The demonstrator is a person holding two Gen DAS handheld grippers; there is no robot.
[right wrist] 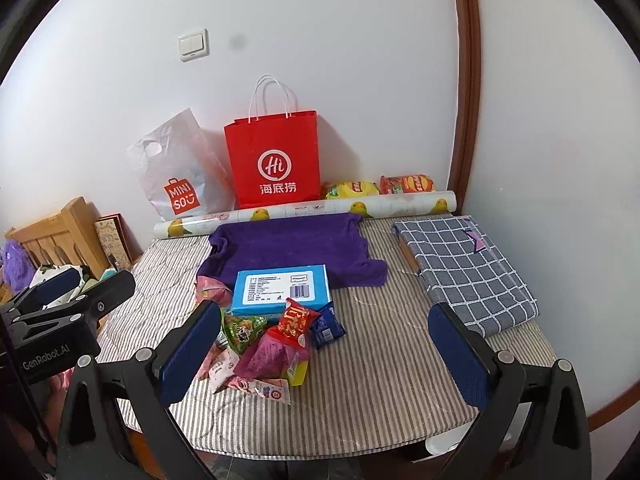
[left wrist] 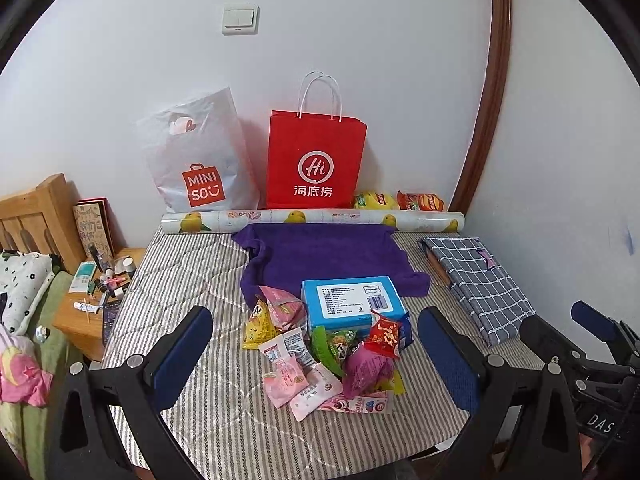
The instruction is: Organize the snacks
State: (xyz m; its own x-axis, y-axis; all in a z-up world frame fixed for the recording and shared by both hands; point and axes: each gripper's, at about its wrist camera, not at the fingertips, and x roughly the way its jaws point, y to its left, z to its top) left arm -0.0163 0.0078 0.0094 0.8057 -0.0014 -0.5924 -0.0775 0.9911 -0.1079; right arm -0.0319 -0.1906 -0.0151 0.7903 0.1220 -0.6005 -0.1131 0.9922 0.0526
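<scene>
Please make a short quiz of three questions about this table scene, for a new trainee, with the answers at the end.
1. True or false: the blue box lies partly on the purple towel.
2. Which bag stands nearer the door frame? A) white plastic bag B) red paper bag
3. Fill in: both the left claw and the right claw are ____ and hold nothing.

Key: 1 true; 2 B; 3 open.

Snack packets (left wrist: pixel 320 360) heaped against blue box (left wrist: pixel 352 300)
</scene>
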